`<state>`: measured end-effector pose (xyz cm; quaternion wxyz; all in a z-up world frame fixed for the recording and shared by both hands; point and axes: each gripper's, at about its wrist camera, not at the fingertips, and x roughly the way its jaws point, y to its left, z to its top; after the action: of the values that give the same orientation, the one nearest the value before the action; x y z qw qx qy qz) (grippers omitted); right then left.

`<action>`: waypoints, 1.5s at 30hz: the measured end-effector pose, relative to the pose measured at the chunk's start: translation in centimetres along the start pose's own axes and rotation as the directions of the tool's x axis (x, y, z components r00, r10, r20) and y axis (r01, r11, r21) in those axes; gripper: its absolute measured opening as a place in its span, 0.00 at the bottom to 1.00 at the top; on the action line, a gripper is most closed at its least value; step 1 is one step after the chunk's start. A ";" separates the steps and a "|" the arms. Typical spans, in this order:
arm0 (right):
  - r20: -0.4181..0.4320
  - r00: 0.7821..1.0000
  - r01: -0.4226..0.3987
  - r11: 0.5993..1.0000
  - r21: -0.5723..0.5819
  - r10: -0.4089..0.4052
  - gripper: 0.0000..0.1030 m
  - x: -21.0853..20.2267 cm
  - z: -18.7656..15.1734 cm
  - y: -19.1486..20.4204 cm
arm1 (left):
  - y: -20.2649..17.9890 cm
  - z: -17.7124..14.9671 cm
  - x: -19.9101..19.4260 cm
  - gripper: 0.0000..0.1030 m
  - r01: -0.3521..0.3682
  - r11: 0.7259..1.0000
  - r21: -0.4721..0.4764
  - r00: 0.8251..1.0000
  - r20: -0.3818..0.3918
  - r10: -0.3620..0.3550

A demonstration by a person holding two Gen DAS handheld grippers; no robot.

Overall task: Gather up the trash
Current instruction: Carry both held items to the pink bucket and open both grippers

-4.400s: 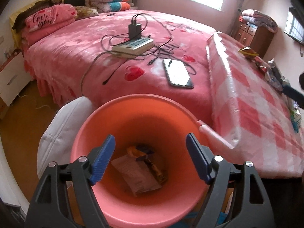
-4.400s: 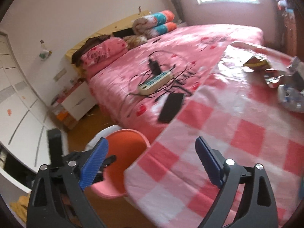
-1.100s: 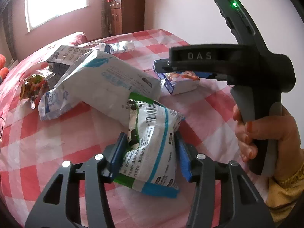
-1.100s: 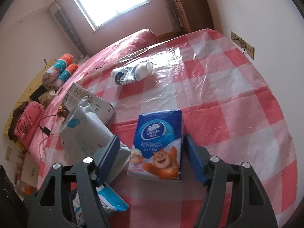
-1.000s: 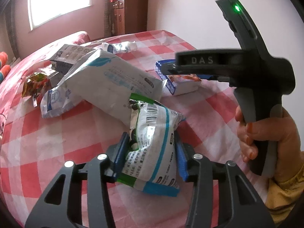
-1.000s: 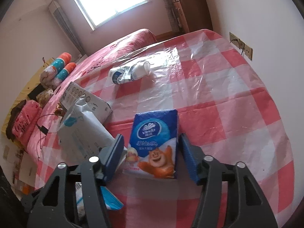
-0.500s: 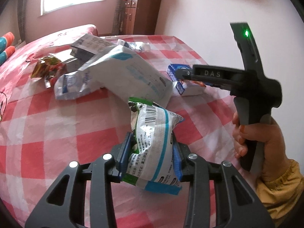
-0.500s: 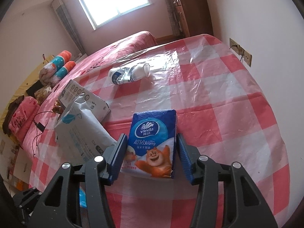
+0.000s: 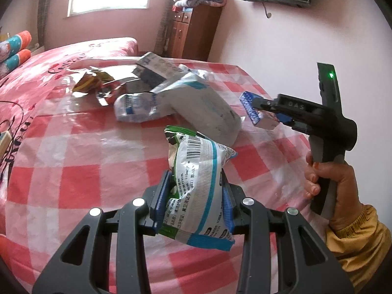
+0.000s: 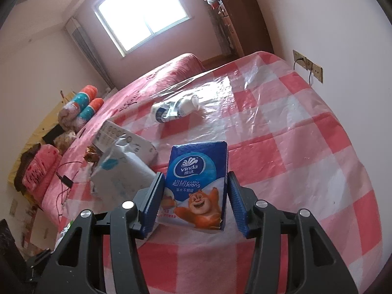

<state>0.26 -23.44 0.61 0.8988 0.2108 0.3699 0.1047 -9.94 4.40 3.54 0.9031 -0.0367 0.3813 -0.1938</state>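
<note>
Your left gripper (image 9: 194, 202) clamps the snack bag (image 9: 199, 186), right gripper (image 10: 194, 199) pinches the tissue pack (image 10: 196, 183); next carry both to the bin.

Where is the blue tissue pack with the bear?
The tissue pack sits between the right gripper's fingers, above the checked tablecloth, beside the white bag.

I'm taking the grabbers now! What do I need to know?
Left gripper: shut on the green and white snack bag, lifted off the checked tablecloth.
Right gripper: holding the blue tissue pack.
On the table: big white bag, grey box, foil wrappers, crushed bottle.
Done: two pieces gripped.
Left: bin them (bin out of view), then collect the others.
</note>
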 end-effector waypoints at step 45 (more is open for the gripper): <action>-0.337 0.871 -0.431 0.886 -0.172 0.358 0.51 1.7 -10.3 22.6 | 15.3 -6.5 -12.1 0.38 -0.129 0.958 -0.256 0.981 0.108 0.161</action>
<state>-6.57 0.37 3.29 0.8112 0.1532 0.4331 0.3620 -17.22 23.58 3.87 0.9258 -0.1332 0.3458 -0.0751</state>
